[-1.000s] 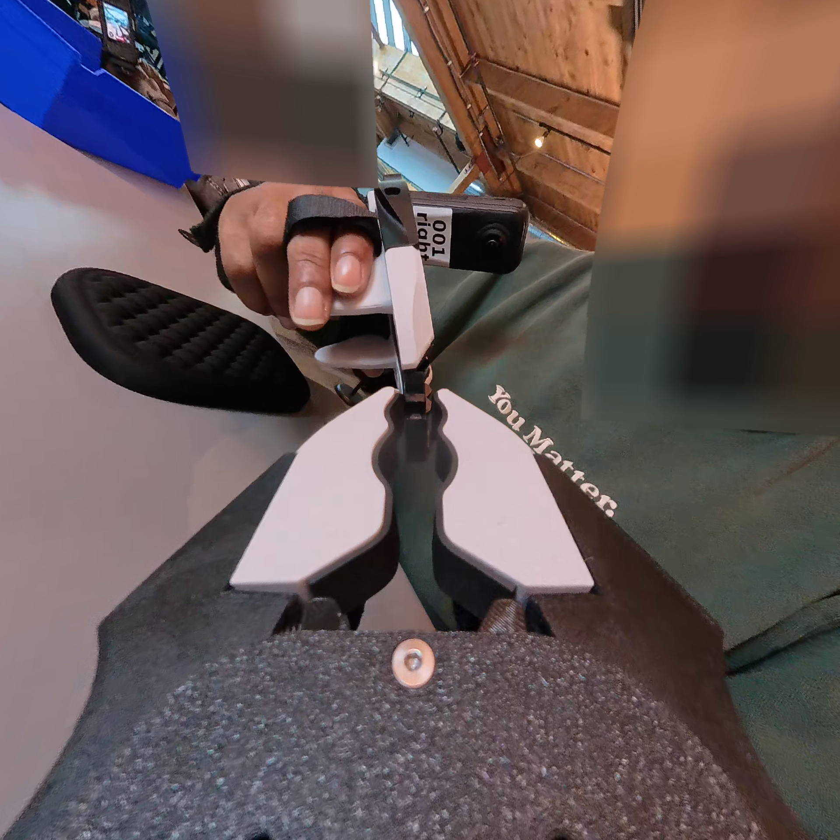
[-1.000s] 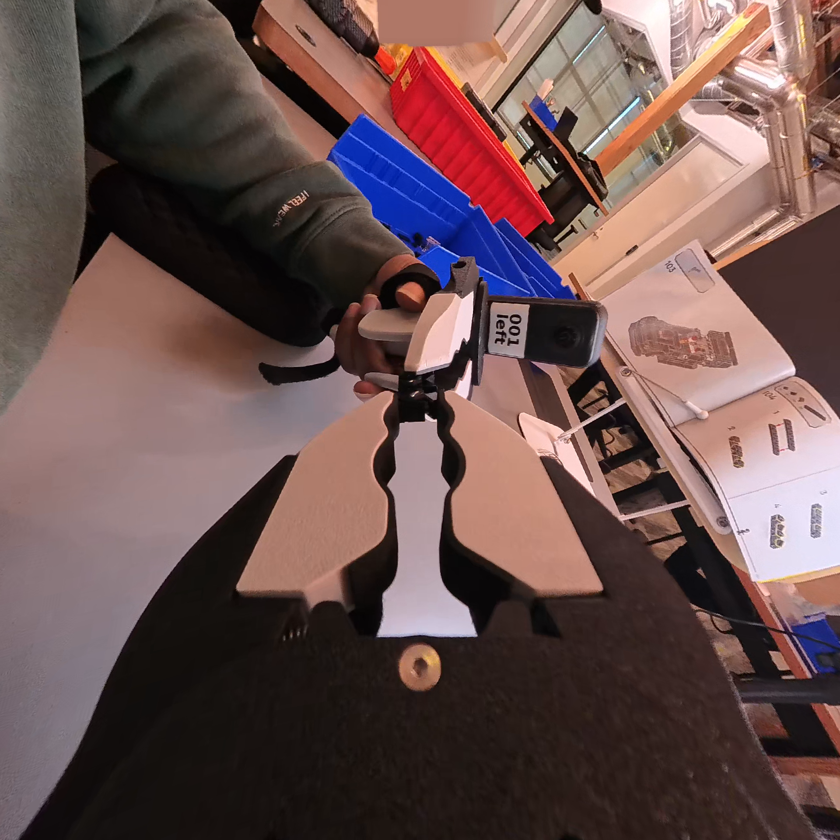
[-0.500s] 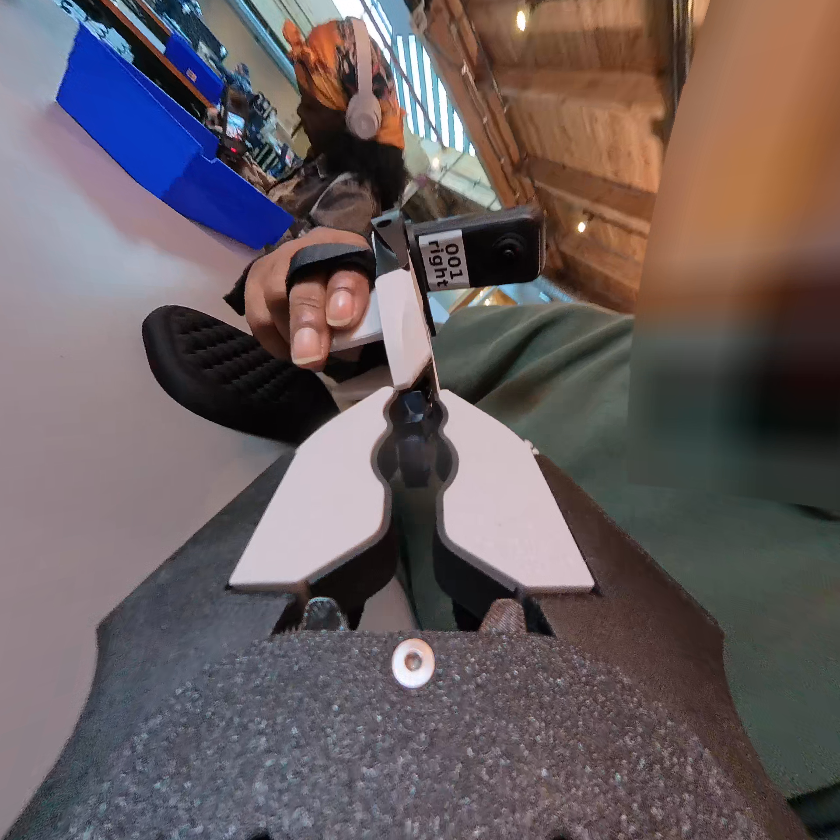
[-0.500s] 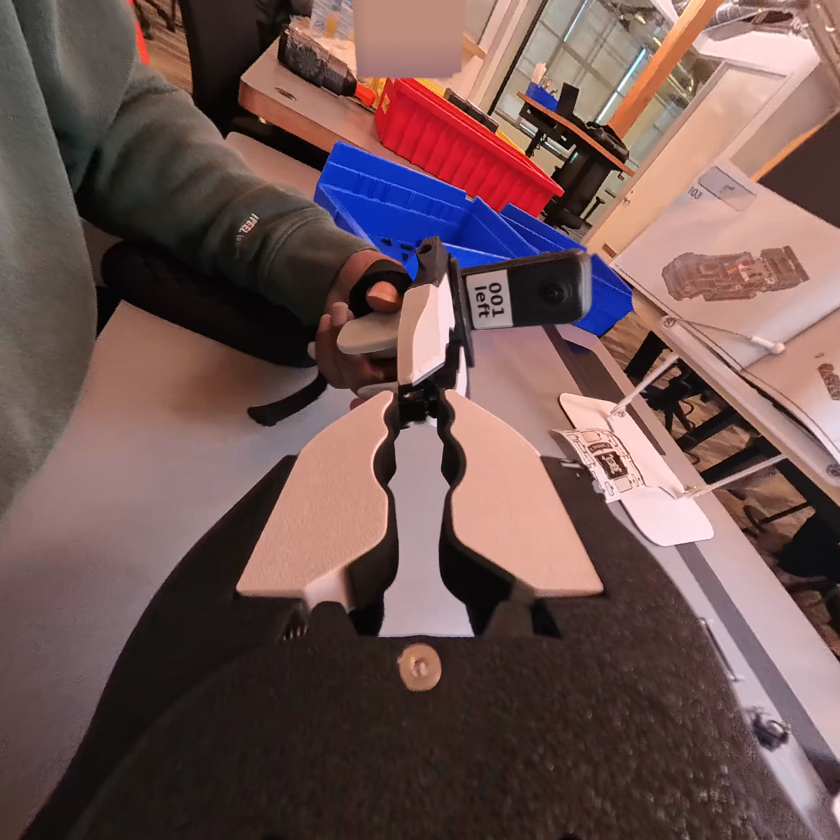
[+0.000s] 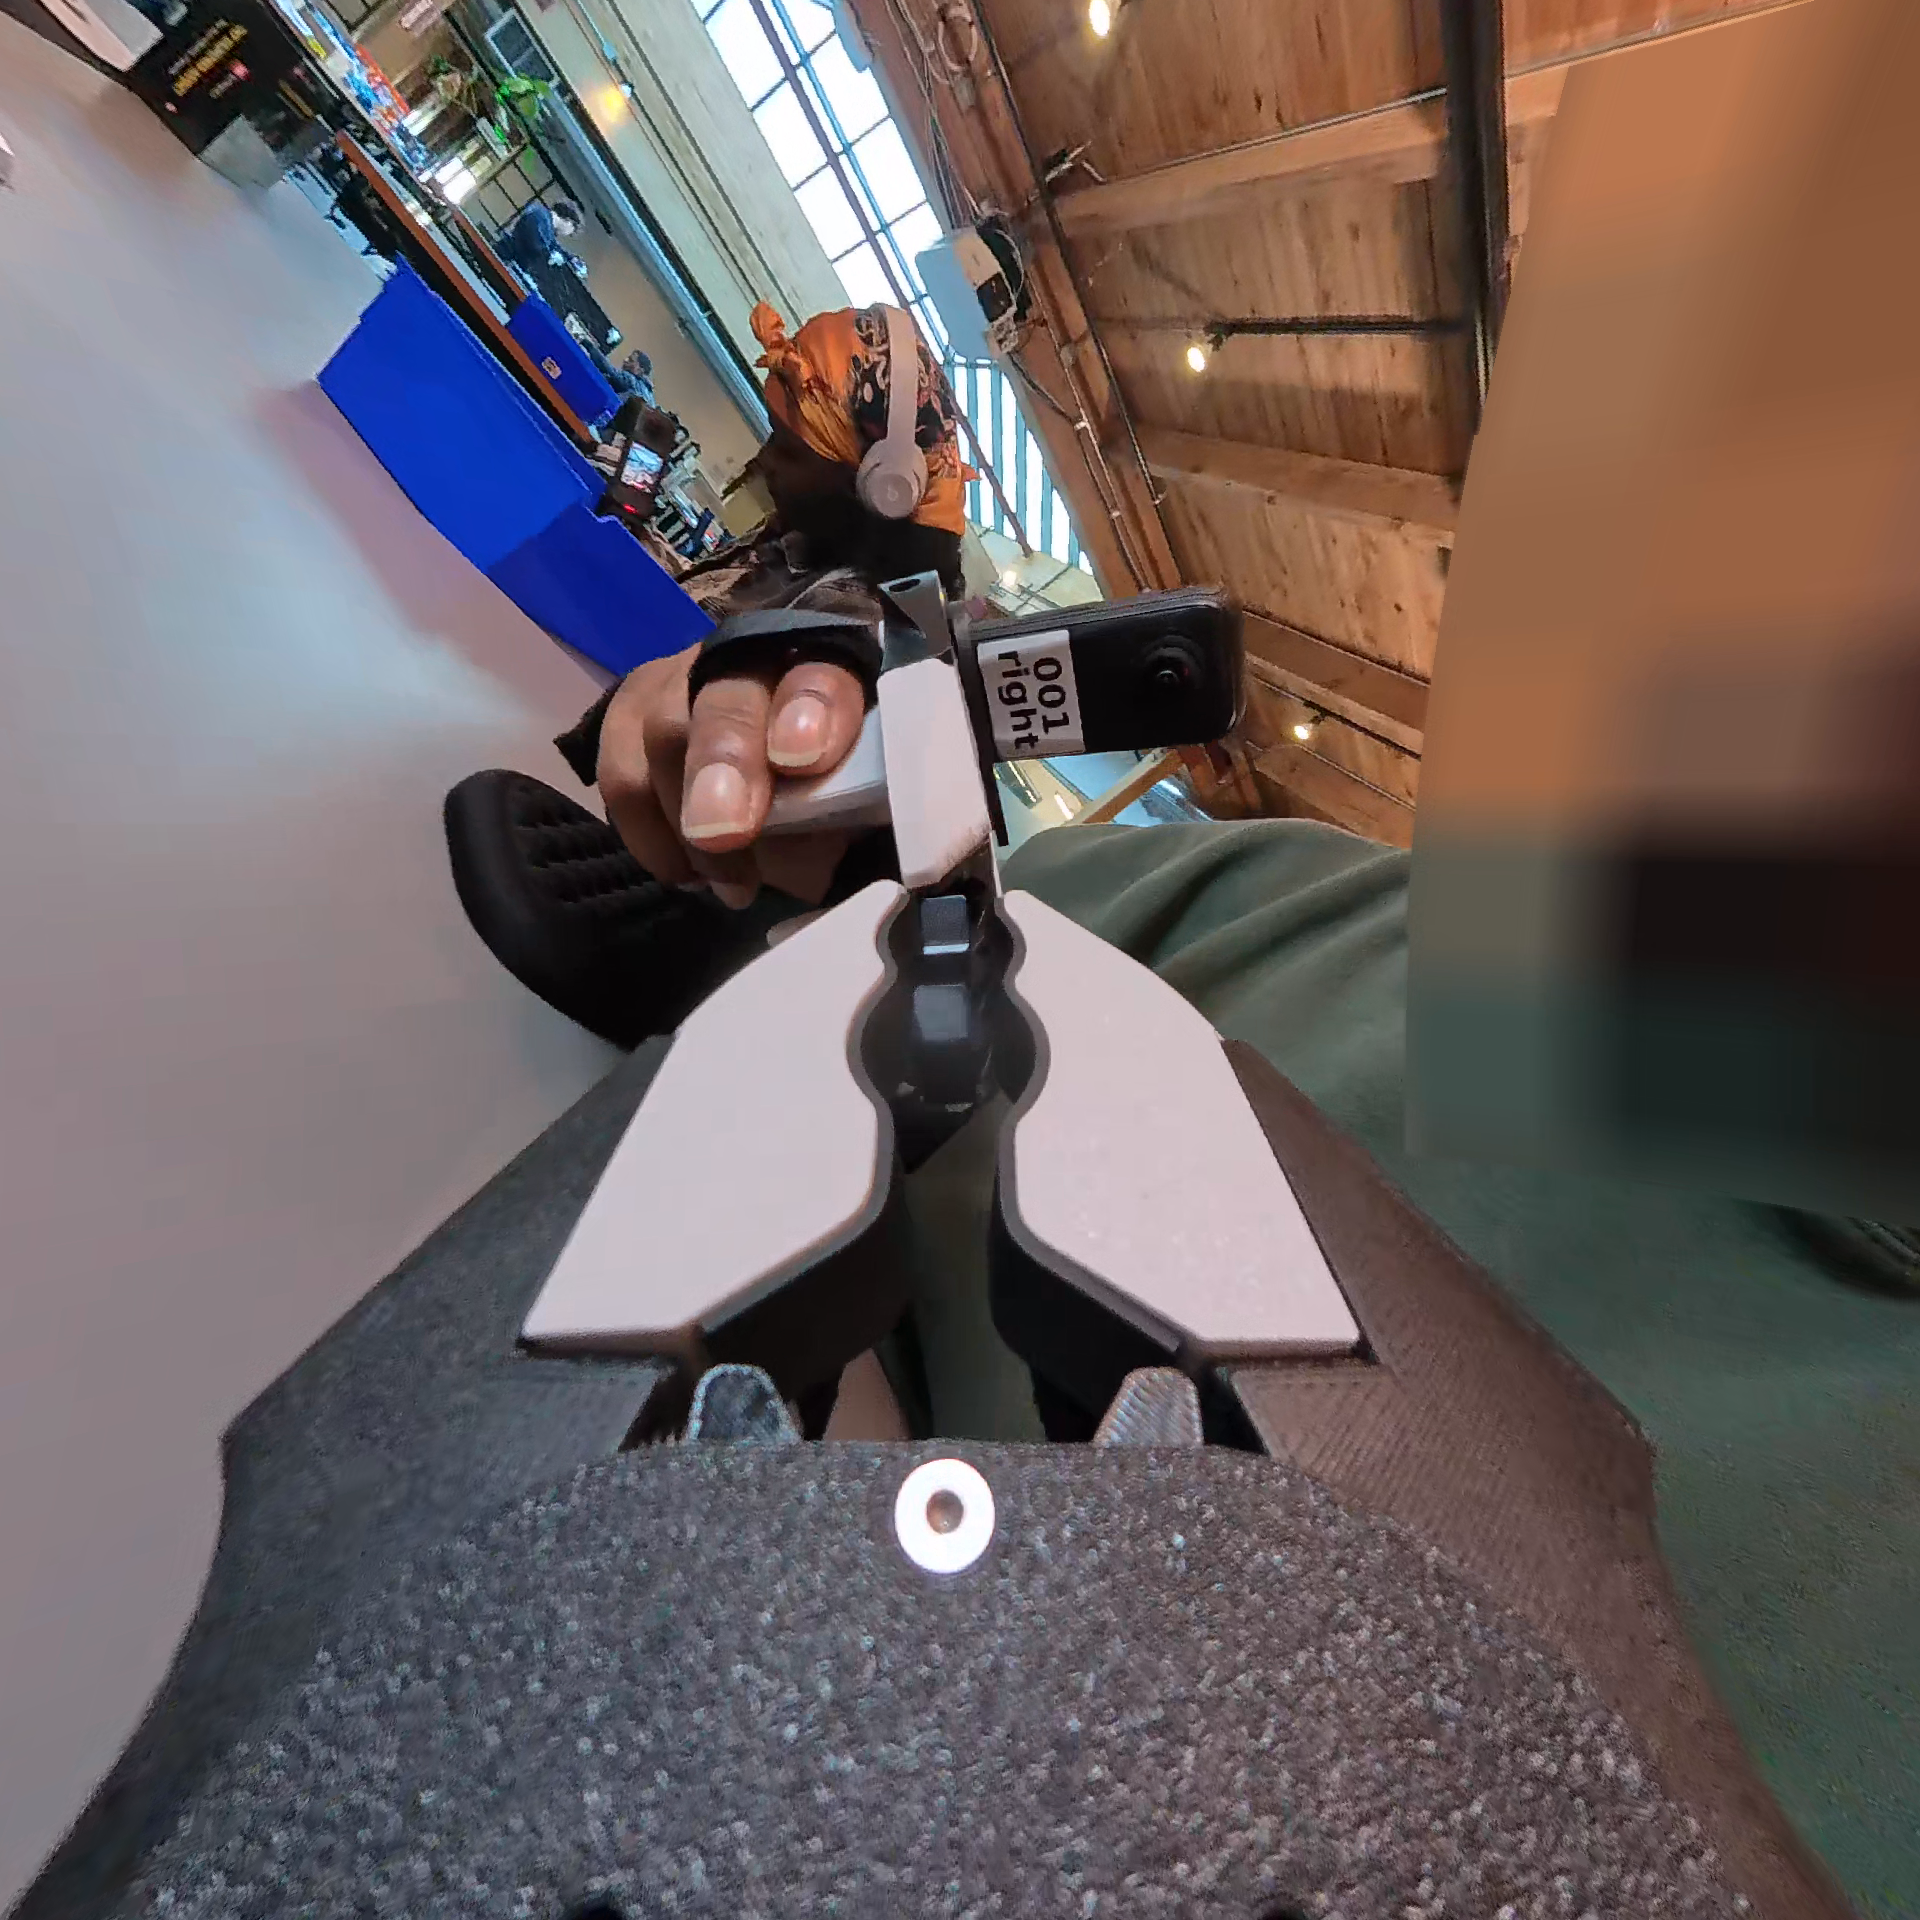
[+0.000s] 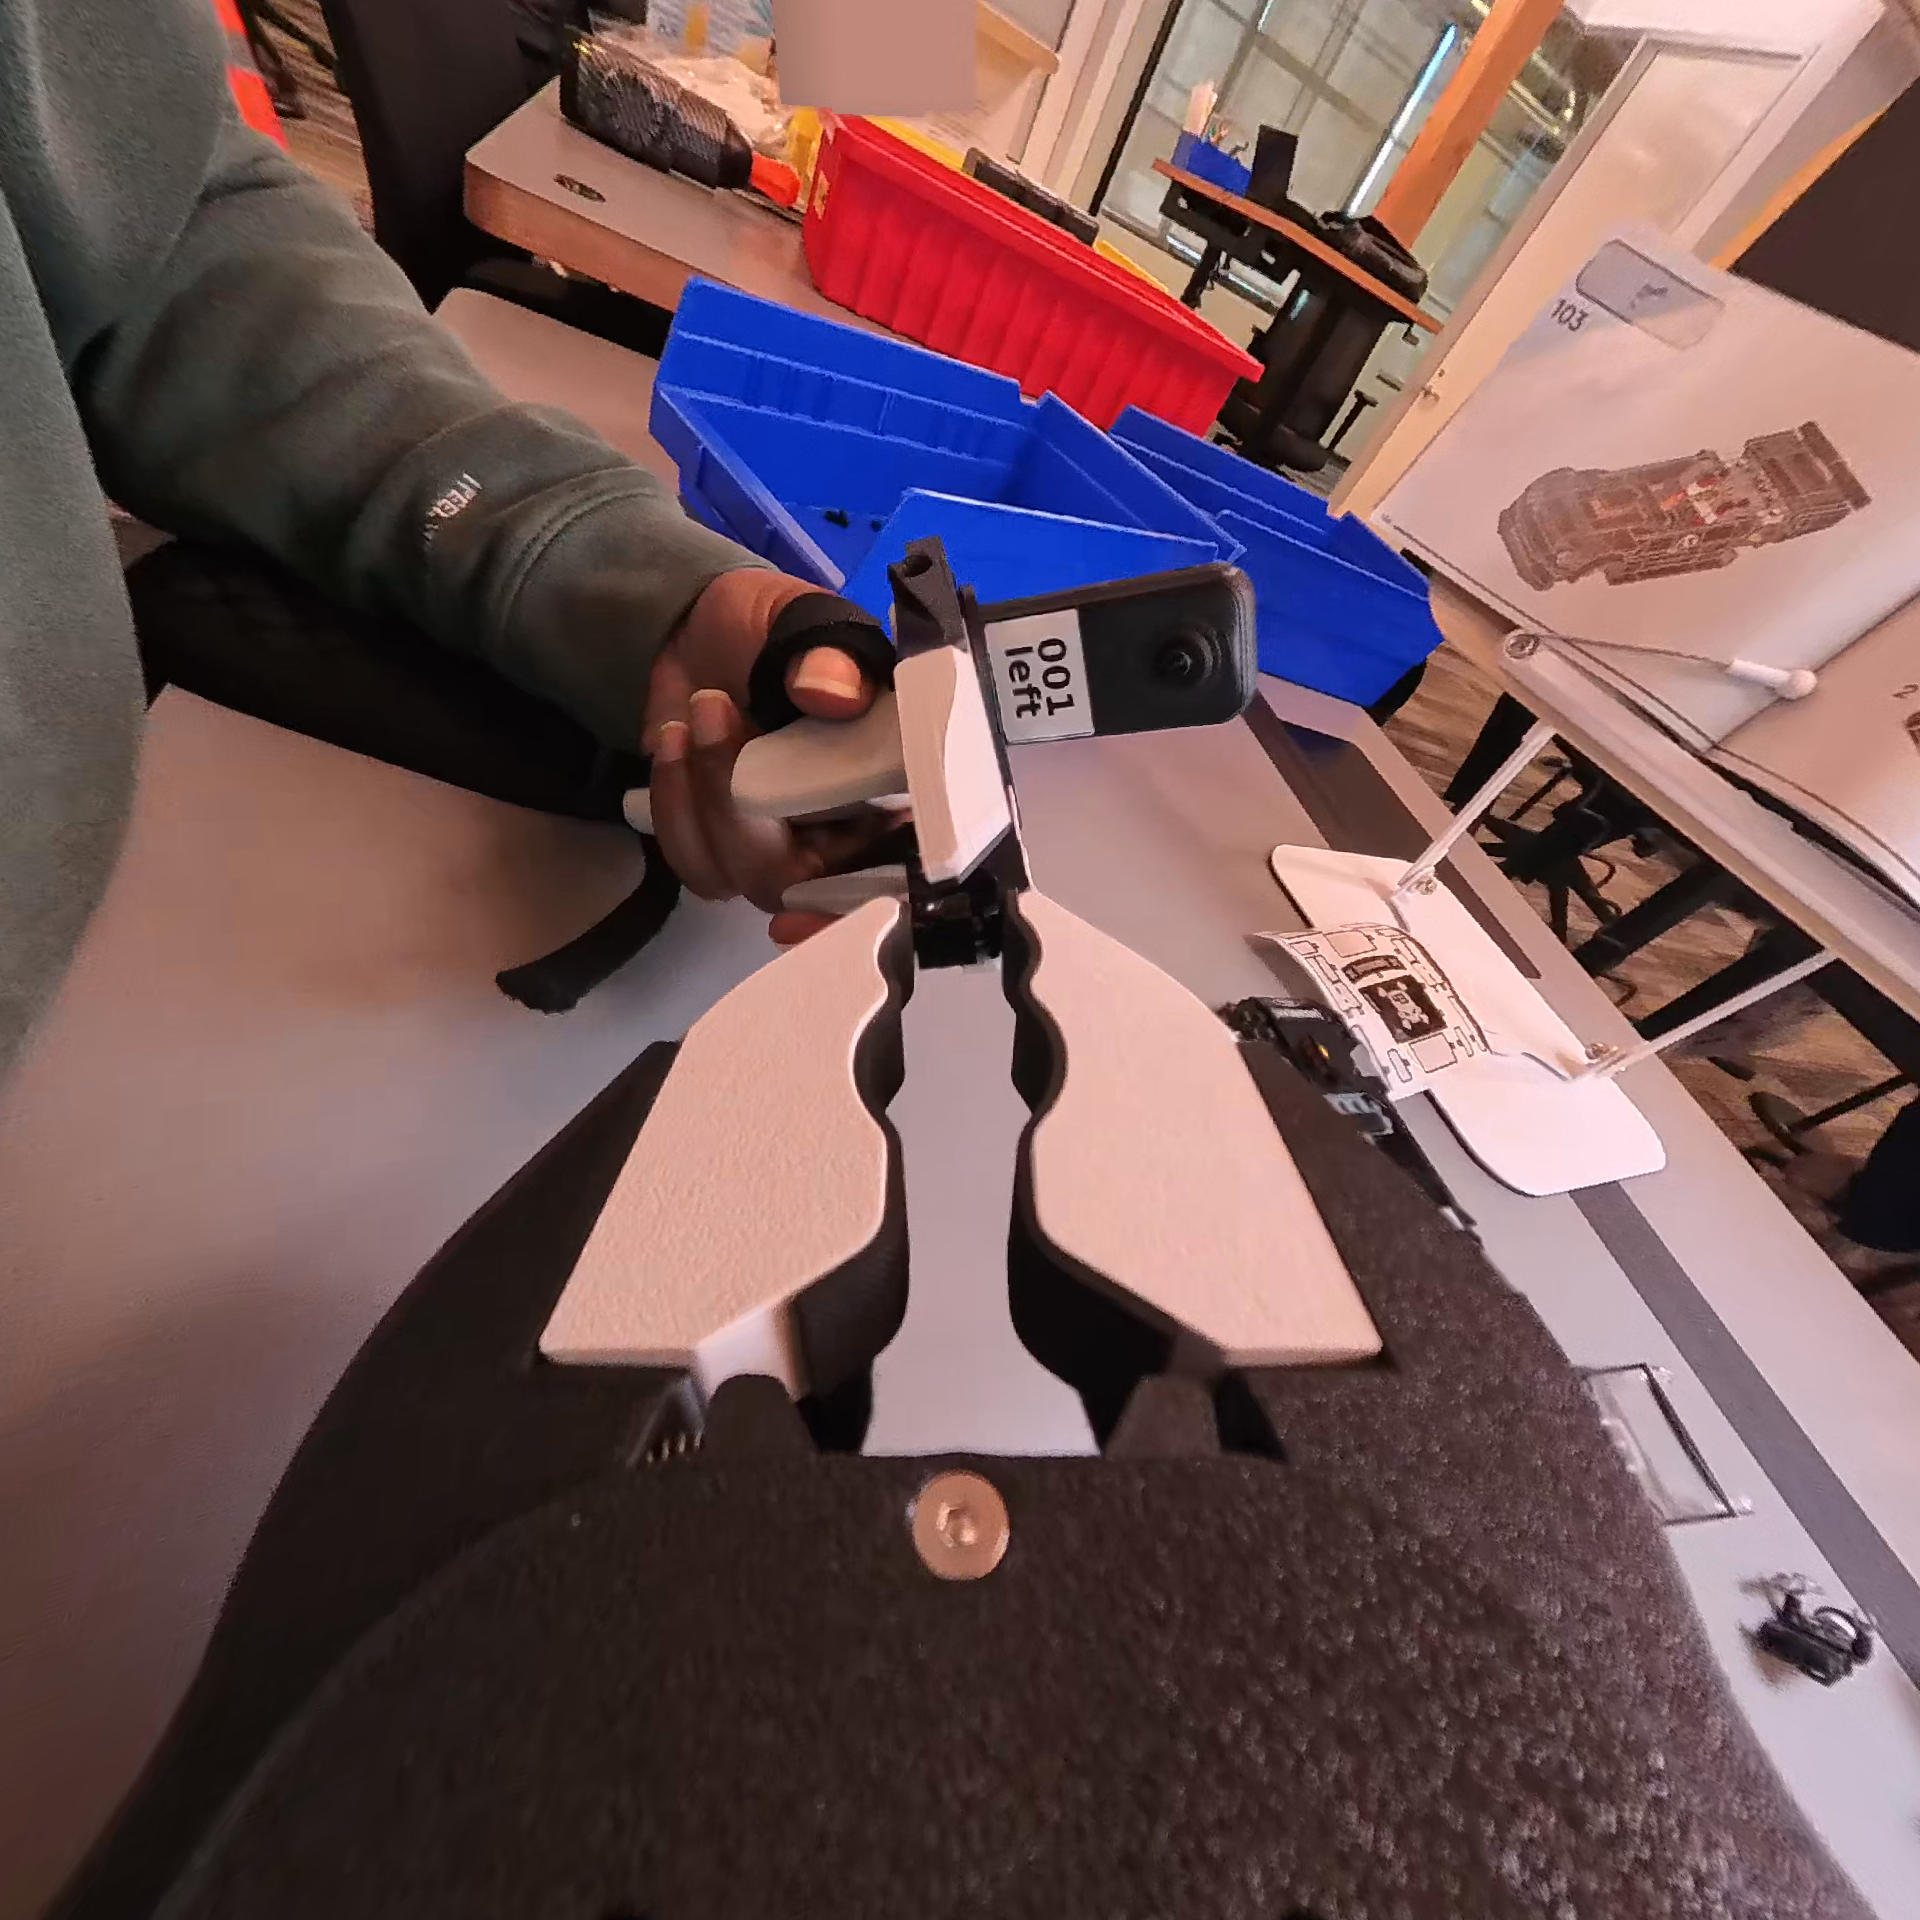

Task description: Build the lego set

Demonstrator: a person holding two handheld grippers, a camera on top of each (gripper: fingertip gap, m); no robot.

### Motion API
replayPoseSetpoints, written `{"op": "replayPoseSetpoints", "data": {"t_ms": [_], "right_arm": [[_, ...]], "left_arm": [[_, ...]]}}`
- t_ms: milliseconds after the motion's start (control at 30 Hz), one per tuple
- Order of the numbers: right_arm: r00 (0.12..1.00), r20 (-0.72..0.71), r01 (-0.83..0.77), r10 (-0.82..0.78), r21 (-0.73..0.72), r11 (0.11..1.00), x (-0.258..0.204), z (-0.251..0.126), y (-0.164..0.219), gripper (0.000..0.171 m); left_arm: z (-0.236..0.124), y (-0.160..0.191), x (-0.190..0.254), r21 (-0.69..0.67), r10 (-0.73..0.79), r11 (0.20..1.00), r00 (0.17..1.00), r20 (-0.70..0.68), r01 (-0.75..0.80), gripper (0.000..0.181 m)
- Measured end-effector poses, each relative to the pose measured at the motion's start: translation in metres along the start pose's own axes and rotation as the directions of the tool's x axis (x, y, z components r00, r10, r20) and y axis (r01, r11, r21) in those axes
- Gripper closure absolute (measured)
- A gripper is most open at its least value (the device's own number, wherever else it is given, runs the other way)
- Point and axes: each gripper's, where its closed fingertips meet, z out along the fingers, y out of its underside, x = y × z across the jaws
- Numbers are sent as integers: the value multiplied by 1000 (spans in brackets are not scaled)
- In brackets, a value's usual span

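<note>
Black lego piece (image 5: pixel 940 1023) sat clamped between the left gripper (image 5: pixel 945 935) tips, right in front of the lens. The right gripper (image 5: pixel 940 800) met it head-on from beyond, tips touching the same small assembly; a hand (image 5: pixel 717 758) squeezed its trigger.

Right wrist view: the right gripper's own tips were pinched on the black piece (image 6: pixel 956 930), the left gripper just past it. Off to the right lay more black parts (image 6: pixel 1304 1039) by the instruction booklet (image 6: pixel 1662 488) on its stand; blue bins (image 6: pixel 935 488) were further ahead. Judging by that, the build was mid-way, w/ a sub-assembly being mated in the air and plenty left.
</note>
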Motion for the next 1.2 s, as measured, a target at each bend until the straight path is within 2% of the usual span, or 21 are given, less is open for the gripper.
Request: {"op": "replayPoseSetpoints", "data": {"t_ms": [633,1200], "right_arm": [[979,-101,174,-176,-24,984,8,-3,-3,155],[979,-79,186,-189,-48,981,8,-5,1,156]], "left_arm": [[-3,-7,1,44,-7,999,1000,1,7,168],[-5,-7,-4,48,-18,999,1000,17,17,168]]}}
